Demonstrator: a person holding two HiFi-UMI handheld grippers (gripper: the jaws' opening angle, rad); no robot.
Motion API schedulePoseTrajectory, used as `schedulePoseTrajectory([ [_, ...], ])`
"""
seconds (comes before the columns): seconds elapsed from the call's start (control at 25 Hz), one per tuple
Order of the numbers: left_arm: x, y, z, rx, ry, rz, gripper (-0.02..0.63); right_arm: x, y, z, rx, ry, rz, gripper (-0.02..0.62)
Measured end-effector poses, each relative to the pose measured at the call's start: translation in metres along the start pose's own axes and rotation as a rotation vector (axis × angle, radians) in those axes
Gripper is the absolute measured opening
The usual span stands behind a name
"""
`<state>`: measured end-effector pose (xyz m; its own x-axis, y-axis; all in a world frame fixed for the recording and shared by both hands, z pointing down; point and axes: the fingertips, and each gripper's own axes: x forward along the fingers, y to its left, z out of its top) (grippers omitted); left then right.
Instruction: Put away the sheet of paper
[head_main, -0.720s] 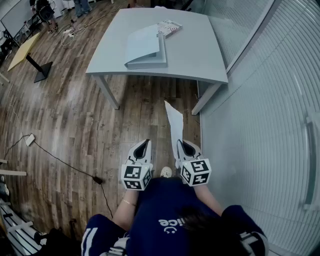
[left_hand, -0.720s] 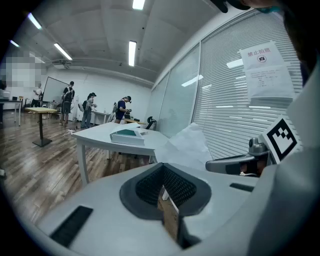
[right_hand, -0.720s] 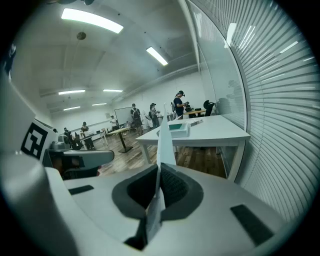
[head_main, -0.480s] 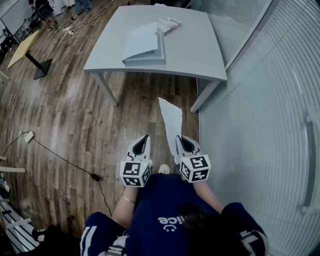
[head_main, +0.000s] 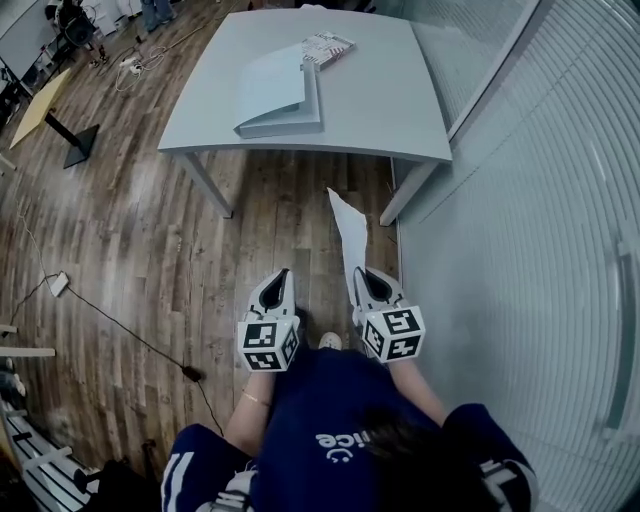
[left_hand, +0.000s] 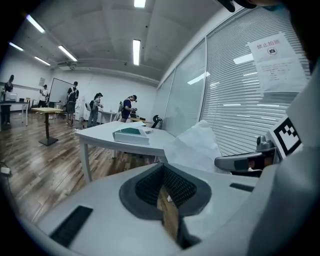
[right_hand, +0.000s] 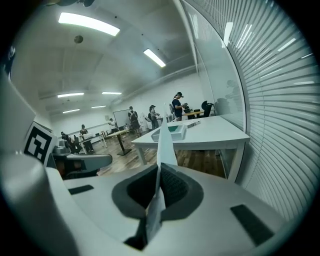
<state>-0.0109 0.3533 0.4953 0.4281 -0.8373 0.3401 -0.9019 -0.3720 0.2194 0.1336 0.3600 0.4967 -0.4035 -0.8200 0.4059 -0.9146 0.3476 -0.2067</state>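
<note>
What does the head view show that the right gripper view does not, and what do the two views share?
Only the head view: the floor cable and the person's blue top. Only the right gripper view: the ceiling lights, and a close look at the right gripper with its jaws shut on the edge of the sheet of paper. Both: the sheet, the grey table and the box lying on it.

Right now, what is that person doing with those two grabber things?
The person stands on the wooden floor, facing a grey table. They hold a gripper in each hand. The right gripper is shut on a sheet of paper, which sticks out ahead of it. The left gripper is shut with nothing in it. The paper is not put away yet; a folder and a booklet lie on the table ahead.
</note>
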Motion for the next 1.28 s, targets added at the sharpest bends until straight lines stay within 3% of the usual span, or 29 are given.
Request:
schedulePoseTrajectory([
  [0.2, 0.039, 0.02, 0.012, 0.018, 0.012, -0.017, 0.006, 0.025, -0.017, 0.008, 0.015, 0.019, -0.047, 0.009],
  [0.72, 0.142, 0.101, 0.072, 0.097, 0.052, -0.086, 0.006, 0.127, -0.041, 0.073, 0.045, 0.009, -0.141, 0.009],
  [1.28, 0.179, 0.144, 0.095, 0.155, 0.072, -0.196, 0.006, 0.192, -0.043, 0.1, 0.088, -0.023, -0.231, 0.009],
])
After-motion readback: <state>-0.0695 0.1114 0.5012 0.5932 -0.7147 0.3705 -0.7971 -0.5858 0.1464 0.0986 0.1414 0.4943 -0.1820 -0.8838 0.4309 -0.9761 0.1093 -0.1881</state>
